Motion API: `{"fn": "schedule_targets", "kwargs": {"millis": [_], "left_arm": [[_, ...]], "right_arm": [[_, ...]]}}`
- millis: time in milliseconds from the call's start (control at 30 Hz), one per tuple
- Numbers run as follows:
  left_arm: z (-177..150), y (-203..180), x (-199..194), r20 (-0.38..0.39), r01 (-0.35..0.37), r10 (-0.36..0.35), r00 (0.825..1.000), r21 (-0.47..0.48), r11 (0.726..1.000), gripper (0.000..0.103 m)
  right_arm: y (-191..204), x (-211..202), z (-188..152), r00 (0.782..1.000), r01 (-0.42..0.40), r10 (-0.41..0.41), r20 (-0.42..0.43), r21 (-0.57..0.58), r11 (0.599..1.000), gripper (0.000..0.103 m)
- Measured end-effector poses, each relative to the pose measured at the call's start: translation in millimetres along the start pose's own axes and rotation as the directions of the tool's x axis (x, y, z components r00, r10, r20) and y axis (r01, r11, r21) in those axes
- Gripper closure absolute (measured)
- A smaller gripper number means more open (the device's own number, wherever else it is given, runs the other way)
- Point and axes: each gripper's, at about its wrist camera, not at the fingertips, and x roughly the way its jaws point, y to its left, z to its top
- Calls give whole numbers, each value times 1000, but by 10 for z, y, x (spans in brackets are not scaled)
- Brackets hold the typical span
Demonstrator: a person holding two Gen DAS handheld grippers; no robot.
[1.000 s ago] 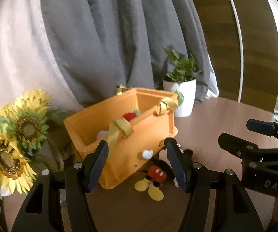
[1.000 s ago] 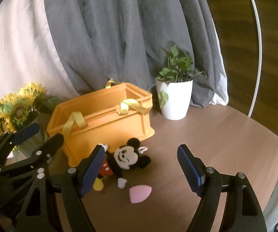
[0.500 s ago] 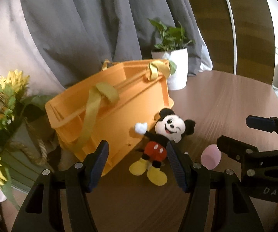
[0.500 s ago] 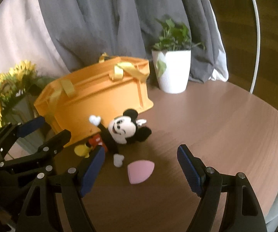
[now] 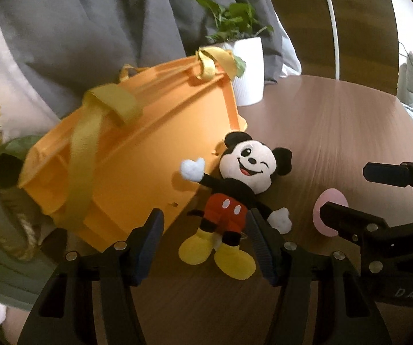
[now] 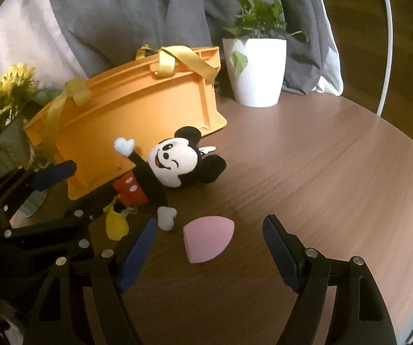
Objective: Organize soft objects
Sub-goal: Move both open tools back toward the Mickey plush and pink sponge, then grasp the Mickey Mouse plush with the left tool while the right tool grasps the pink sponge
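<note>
lining up two grabs at once: left claw (image 5: pixel 203 244) hangs over the mouse plush (image 5: pixel 232 189), right claw (image 6: pixel 207 244) over the pink sponge (image 6: pixel 207 237).

plush lies on its back on the tabletop (image 6: pixel 321 172), head away from the left claw, yellow feet toward it, one raised arm resting against the side of the orange bin (image 5: pixel 137 155). long axis runs roughly along the claw's pointing line, tilted a bit to the right at the head end. jaws stand released w/ the legs and red shorts framed between the pads, nothing pressed yet. so a straight drop looks enough to pinch across the narrow waist, no wrist roll needed imo.

sponge sits just right of the plush's lower hand, apart from the bin, flat on the tabletop. in the right wrist view it's between the right claw's pads but nearer the left pad, point toward the claw. right jaws released too, wide of it on both sides.

each claw is nearer its own thing; left for plush, right for sponge. bin opening faces up, behind the plush.

risk: the two claws sit close side by side, could bump when lifting.
</note>
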Motion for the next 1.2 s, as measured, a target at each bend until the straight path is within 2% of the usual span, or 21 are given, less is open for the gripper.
{"fn": "schedule_targets", "kwargs": {"millis": [433, 533, 600, 733, 833, 1000, 1200], "left_arm": [[15, -63, 321, -42, 60, -58, 997, 43, 997, 44], [27, -91, 378, -48, 72, -69, 996, 52, 996, 44], [28, -101, 405, -53, 80, -77, 996, 54, 995, 45], [38, -158, 461, -63, 99, -94, 994, 73, 992, 55], [30, -183, 468, -62, 90, -85, 994, 87, 992, 59], [27, -187, 442, -63, 95, -91, 994, 67, 993, 64], [12, -166, 308, -60, 68, -70, 996, -28, 997, 65]], "right_arm": [[-32, 238, -25, 998, -13, 14, -59, 18, 1000, 34], [-38, 274, -23, 997, -21, 23, -72, 19, 1000, 39], [-44, 295, -21, 997, -24, 25, -79, 22, 999, 42], [-61, 314, -28, 995, -40, 43, -91, 28, 999, 51], [-67, 315, -25, 994, -55, 57, -91, 31, 998, 56], [-80, 288, -23, 994, -63, 65, -89, 34, 997, 58], [-119, 211, 25, 997, -59, 60, -58, 18, 998, 58]]}}
